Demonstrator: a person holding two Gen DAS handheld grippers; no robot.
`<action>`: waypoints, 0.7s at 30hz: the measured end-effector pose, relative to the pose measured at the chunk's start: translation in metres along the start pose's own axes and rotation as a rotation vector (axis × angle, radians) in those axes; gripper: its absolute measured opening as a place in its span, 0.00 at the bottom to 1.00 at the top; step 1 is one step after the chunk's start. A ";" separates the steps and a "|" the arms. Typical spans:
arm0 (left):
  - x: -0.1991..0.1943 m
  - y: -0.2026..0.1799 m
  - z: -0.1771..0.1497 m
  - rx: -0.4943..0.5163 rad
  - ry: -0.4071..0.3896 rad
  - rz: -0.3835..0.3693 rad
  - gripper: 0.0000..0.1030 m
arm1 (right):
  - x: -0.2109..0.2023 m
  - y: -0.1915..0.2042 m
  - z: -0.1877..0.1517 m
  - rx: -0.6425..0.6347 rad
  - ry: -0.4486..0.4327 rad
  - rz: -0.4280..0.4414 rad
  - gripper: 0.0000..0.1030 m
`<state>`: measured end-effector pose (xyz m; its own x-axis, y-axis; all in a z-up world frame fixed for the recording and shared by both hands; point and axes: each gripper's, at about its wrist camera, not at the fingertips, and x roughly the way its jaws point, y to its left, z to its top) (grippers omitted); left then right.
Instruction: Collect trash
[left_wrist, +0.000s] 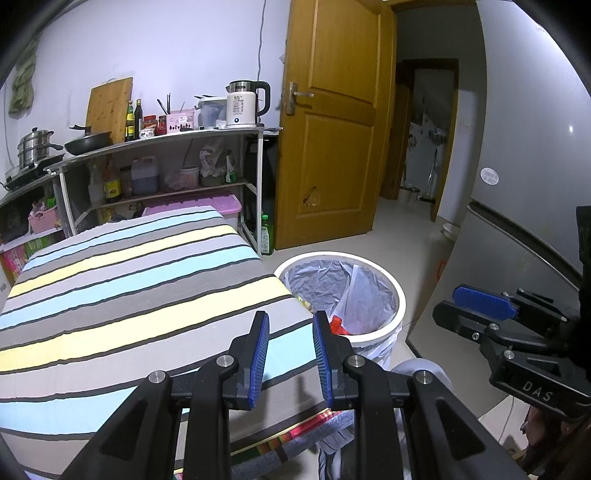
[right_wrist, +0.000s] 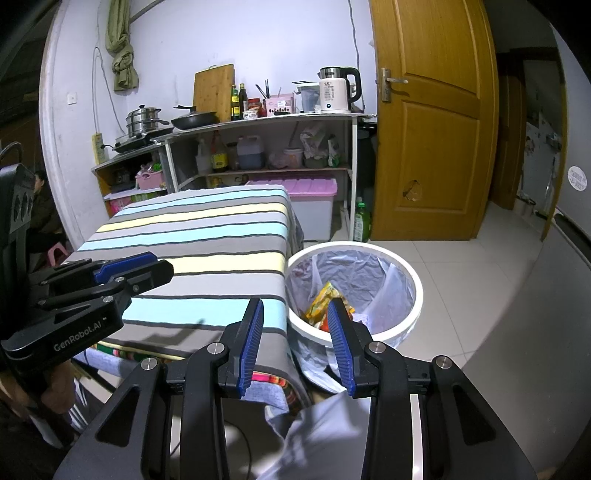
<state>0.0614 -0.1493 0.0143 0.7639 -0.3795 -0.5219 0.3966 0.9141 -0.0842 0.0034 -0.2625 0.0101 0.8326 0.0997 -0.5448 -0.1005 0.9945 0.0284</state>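
Both pairs of fingers stand spread with nothing between them. Left gripper (left_wrist: 290, 356) hangs over the near corner of the striped bench (left_wrist: 122, 288); its blue-padded fingers (left_wrist: 258, 358) are apart and touch nothing. Right gripper (right_wrist: 295, 343) is held over the gap between the bench edge and the bin, its fingers (right_wrist: 251, 343) set somewhat wider than the left pair, also empty.

Trash (right_wrist: 323, 302), yellow and red wrappers, lies inside the white round bin (right_wrist: 415, 295), which is lined with a thin grey plastic bag (right_wrist: 354, 273). In the right wrist view the bin sits on the tiled floor (right_wrist: 461, 266) at about 1 o'clock from the right gripper, just beside the bench's right edge. In the left wrist view the bin appears at 1 o'clock from the left gripper, with a red scrap visible at its near wall.

The bench is covered by a cloth striped in grey, yellow and pale blue; its top carries no loose items that can be made out.

At 12 o'clock beyond the bench stands a shelf unit (right_wrist: 258, 122) with a kettle (right_wrist: 338, 90), a frying pan (right_wrist: 194, 120), bottles and a cutting board. A pink-lidded storage box (right_wrist: 303, 188) sits under it. A wooden door (right_wrist: 432, 122) stands open at 2 o'clock.
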 end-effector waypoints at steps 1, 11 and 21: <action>0.000 0.000 0.000 0.001 0.001 0.000 0.23 | 0.000 0.000 0.000 0.000 0.000 0.000 0.36; 0.002 0.004 -0.005 0.007 0.010 0.004 0.23 | 0.001 -0.001 -0.001 0.000 0.000 0.001 0.36; 0.001 0.006 -0.006 0.017 0.012 0.005 0.23 | 0.001 0.000 0.000 0.001 0.001 0.001 0.36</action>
<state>0.0614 -0.1436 0.0083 0.7597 -0.3733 -0.5325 0.4016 0.9133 -0.0672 0.0044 -0.2624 0.0097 0.8322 0.1003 -0.5454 -0.1006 0.9945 0.0294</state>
